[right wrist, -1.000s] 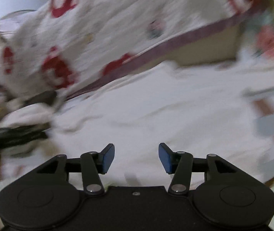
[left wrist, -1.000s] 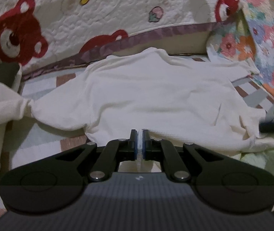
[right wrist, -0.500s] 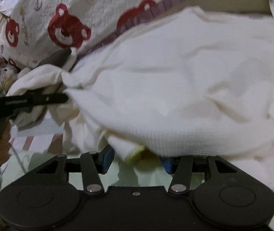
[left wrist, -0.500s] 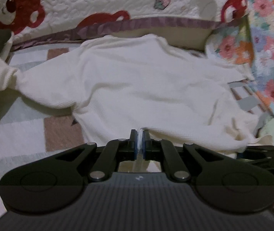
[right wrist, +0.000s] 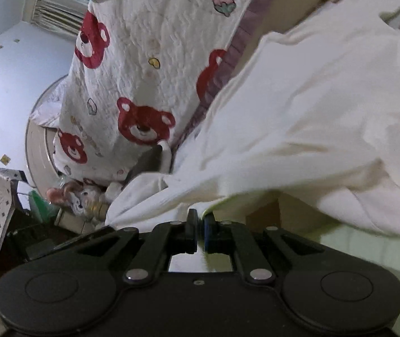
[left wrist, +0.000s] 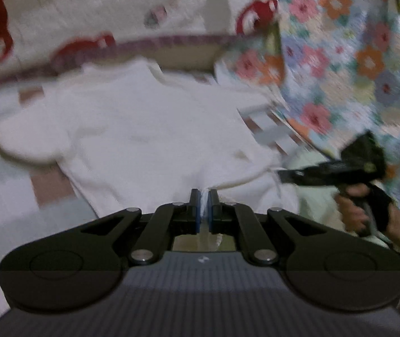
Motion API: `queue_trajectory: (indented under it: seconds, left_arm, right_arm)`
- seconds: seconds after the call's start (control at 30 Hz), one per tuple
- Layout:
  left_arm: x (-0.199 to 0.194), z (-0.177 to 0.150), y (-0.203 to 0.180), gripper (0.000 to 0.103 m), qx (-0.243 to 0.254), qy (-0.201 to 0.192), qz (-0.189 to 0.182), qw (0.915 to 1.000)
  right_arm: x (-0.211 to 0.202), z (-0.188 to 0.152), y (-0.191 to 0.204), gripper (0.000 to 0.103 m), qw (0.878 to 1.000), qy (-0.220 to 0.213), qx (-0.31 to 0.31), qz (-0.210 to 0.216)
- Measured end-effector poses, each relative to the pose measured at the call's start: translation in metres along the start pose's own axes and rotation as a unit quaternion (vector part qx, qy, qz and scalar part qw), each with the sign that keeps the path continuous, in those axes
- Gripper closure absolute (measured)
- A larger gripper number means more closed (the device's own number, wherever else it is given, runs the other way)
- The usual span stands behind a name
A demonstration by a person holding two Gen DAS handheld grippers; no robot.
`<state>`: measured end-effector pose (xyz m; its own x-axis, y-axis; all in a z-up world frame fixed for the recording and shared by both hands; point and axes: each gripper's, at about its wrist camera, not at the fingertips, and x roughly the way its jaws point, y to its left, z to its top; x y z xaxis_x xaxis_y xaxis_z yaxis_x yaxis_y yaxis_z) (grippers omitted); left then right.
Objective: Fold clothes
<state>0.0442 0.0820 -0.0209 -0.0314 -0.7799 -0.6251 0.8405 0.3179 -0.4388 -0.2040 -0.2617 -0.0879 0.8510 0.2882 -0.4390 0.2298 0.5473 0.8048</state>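
Left gripper (left wrist: 205, 205) clamped on cream shirt (left wrist: 155, 129) hem; right gripper (right wrist: 200, 224) closing on its edge, hand (left wrist: 368, 210) only in left view.

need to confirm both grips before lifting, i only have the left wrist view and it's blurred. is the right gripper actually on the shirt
Observer: Yes. The right wrist view shows the right gripper closing on the hem of the cream shirt, fabric between its pads.
Operator: is the hem off the bed there
Observer: Raised; there is a shadowed gap under the edge beside that gripper.
Operator: anything behind it
Observer: A bear-print quilt hangs behind the shirt.
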Motion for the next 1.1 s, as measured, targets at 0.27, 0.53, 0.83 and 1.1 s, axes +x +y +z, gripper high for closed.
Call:
queue_trajectory:
  seconds: [0.27,0.53,0.83,1.1]
  left_arm:
    - [0.063,-0.051,-0.019,0.099,0.008,0.212,0.045,0.9763]
    - [0.063,-0.054,-0.033,0.099,0.051,0.214,0.08,0.9722]
    - [0.002,-0.023,-0.053,0.1,0.102,0.095,0.106,0.9845]
    - [0.04,-0.056,-0.033,0.1,0.007,0.224,0.03,0.9742]
  right_arm:
    - [0.035,-0.045,-0.004,0.092,0.969,0.135,-0.085,-0.188]
    - [0.04,-0.061,-0.01,0.057,0.97,0.165,-0.064,-0.164]
    - [0.004,-0.054,0.025,0.097,0.974,0.115,-0.179,-0.077]
    - [0.027,-0.073,0.017,0.097,0.94,0.19,-0.223,-0.172]
